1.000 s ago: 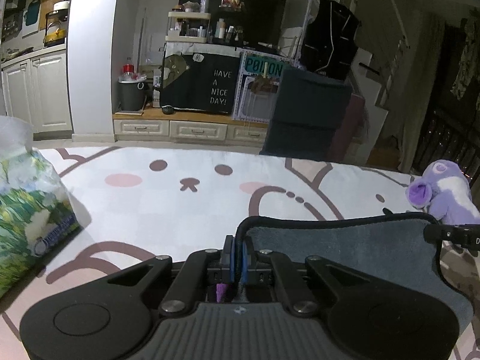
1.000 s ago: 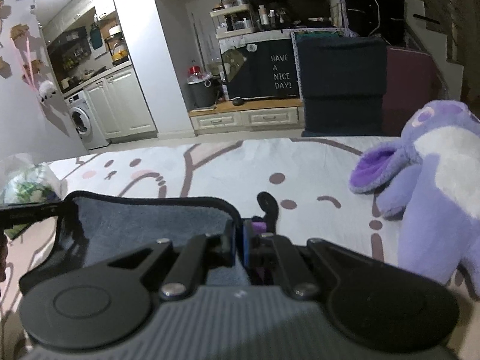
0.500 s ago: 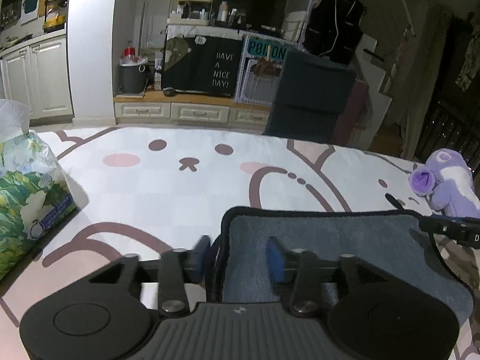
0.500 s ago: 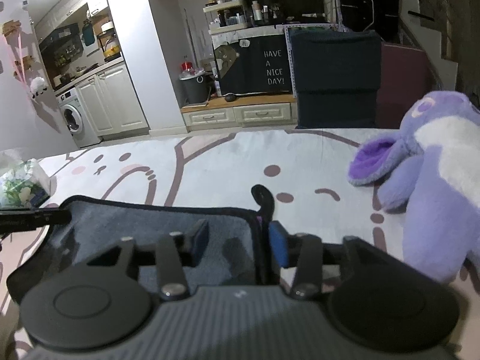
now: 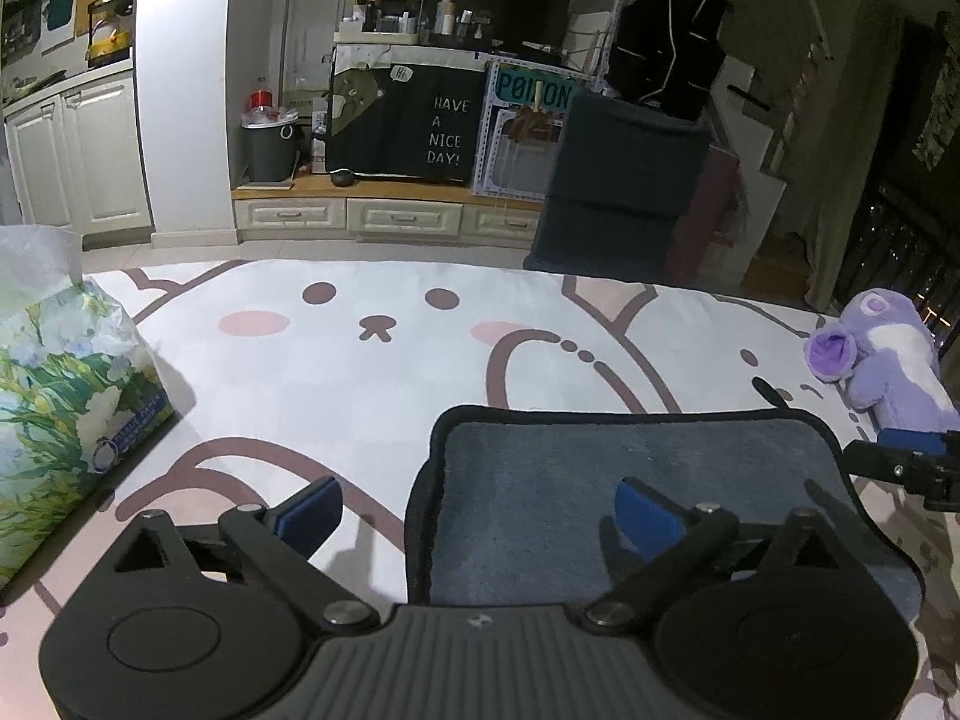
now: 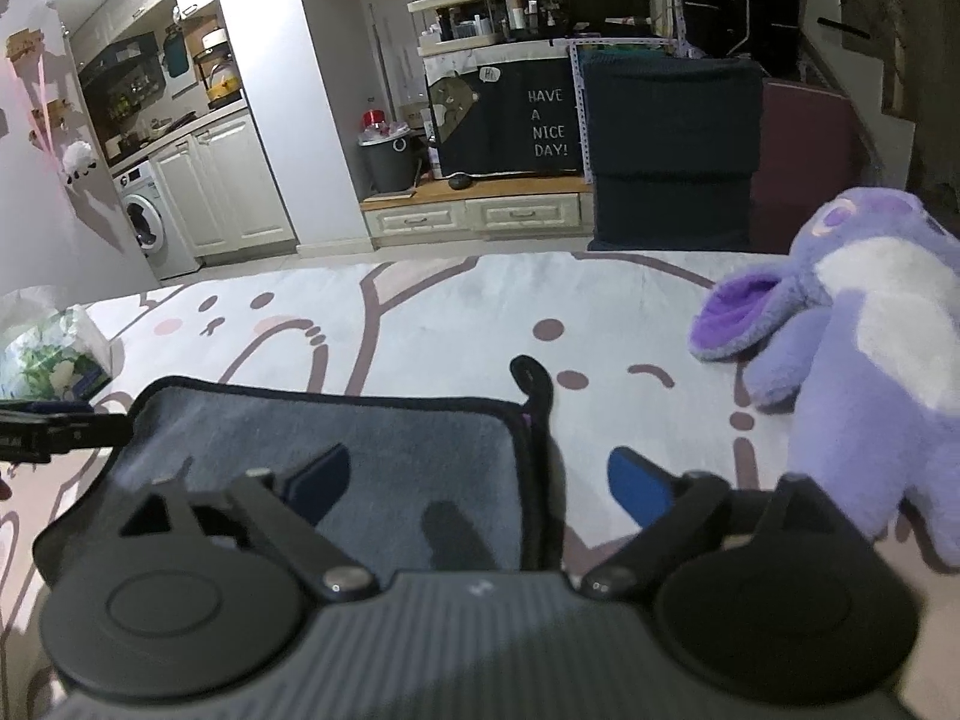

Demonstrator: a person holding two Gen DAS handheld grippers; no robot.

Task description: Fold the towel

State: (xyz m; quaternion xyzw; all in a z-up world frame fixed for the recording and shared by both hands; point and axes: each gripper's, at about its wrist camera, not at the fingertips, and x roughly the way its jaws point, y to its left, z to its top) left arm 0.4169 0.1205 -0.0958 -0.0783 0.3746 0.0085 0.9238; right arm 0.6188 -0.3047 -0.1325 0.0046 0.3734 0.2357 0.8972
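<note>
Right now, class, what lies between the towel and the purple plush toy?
In the right wrist view, only the towel's black hanging loop and bare printed blanket separate it from the plush toy.

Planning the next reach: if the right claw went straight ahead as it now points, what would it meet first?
Probably the towel: its right edge lies between the open right claw fingers, with its black loop just beyond. Past that, only the printed mat shows. The purple plush sits off to the right. Depth is unclear.
</note>
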